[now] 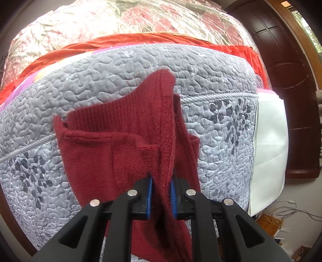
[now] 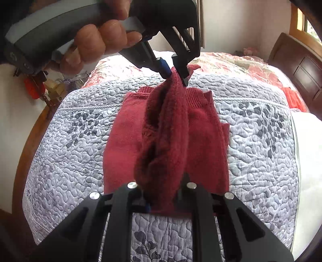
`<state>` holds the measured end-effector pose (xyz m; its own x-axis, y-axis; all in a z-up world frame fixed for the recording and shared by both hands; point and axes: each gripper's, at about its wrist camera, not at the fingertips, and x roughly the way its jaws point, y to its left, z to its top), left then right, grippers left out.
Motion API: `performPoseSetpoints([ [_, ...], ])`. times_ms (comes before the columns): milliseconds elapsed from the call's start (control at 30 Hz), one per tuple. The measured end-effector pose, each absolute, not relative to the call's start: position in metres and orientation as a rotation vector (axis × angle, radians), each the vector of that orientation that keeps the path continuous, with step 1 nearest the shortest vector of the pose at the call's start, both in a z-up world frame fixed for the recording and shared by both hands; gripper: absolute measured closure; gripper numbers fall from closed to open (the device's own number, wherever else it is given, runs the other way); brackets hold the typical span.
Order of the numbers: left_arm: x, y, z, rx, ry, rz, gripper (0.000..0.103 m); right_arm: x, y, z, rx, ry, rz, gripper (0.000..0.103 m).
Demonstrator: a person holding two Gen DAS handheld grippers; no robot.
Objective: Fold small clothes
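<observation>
A small dark red knitted garment [image 1: 112, 145] hangs above the grey quilt [image 1: 100, 76], held at two ends. My left gripper [image 1: 161, 193] is shut on one bunched edge of it, between the blue pads [image 1: 149, 197]. My right gripper [image 2: 161, 193] is shut on the opposite edge of the garment [image 2: 167, 131], whose thick fold hides the fingertips. In the right wrist view, the left gripper [image 2: 175, 70] appears at the top, held by a person's hand [image 2: 96, 42], pinching the far end. The cloth sags between the two grips, and its lower layers lie on the quilt [image 2: 70, 151].
The grey quilt covers a bed, with a red blanket [image 1: 124, 42] and a floral cover [image 1: 120, 18] behind it. A white panel [image 1: 269, 149] lies at the quilt's right edge. A dark wooden door [image 1: 285, 70] stands to the right; cables and clutter [image 1: 277, 217] lie on the floor.
</observation>
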<state>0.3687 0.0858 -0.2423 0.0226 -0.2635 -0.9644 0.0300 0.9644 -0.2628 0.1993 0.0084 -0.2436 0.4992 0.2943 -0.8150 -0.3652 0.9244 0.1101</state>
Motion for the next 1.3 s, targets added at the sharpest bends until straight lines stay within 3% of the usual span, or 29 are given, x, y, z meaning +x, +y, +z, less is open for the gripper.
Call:
performPoseSetpoints([
  [533, 0.384, 0.01, -0.309, -0.051, 1.577, -0.057, 0.088, 0.226, -0.082, -0.32, 0.38, 1.127, 0.518, 0.089],
  [733, 0.379, 0.0, -0.315, -0.028, 1.552, -0.062, 0.08, 0.228, -0.103, -0.345, 0.521, 1.177, 0.554, 0.089],
  [767, 0.377, 0.0, -0.315, -0.032, 1.548, -0.071, 0.078, 0.229, -0.107, -0.349, 0.547, 1.183, 0.558, 0.089],
  [867, 0.373, -0.005, -0.311, -0.071, 1.525, -0.117, 0.058, 0.228, -0.115, -0.359, 0.603, 1.203, 0.562, 0.087],
  [967, 0.371, -0.001, -0.294, -0.114, 1.502, -0.175, 0.04, 0.226, -0.125, -0.366, 0.632, 1.23, 0.541, 0.07],
  [1033, 0.368, 0.008, -0.278, -0.151, 1.468, -0.228, 0.038, 0.223, -0.136, -0.367, 0.656, 1.235, 0.539, 0.065],
  [1100, 0.361, 0.023, -0.258, -0.195, 1.428, -0.286, 0.03, 0.22, -0.147, -0.36, 0.654, 1.234, 0.541, 0.062],
  [1300, 0.308, 0.084, -0.223, -0.253, 1.326, -0.396, 0.023, 0.221, -0.155, -0.303, 0.449, 1.182, 0.64, 0.062],
])
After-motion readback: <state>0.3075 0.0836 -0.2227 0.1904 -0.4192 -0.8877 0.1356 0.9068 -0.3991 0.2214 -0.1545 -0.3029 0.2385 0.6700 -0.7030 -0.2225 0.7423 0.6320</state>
